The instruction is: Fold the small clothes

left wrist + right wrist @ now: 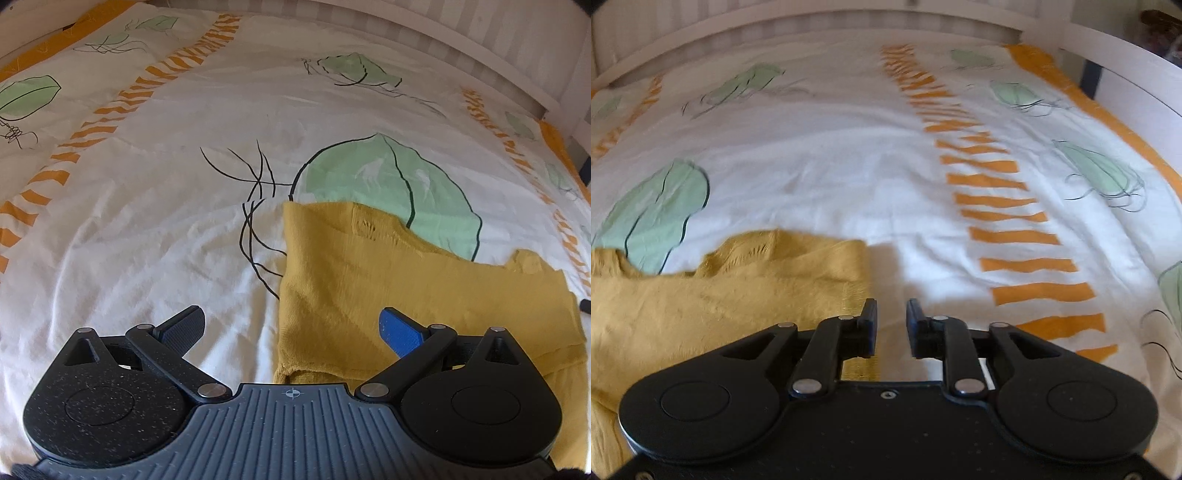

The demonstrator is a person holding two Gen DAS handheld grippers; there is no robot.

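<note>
A mustard-yellow knit garment (417, 291) lies flat on the bed sheet (166, 229). My left gripper (291, 325) is wide open and empty; it straddles the garment's left edge, with the blue-padded finger (400, 332) over the cloth and the black finger (184, 328) over the sheet. In the right wrist view the garment (713, 291) lies at the lower left. My right gripper (891, 321) hovers at the garment's right edge with its jaws narrowly apart and nothing between them.
The sheet is white with green leaf prints (388, 181) and orange stripe bands (1008, 206). A white bed frame rail (849, 18) curves along the far side. A small dark object (585, 305) shows at the right edge of the left wrist view.
</note>
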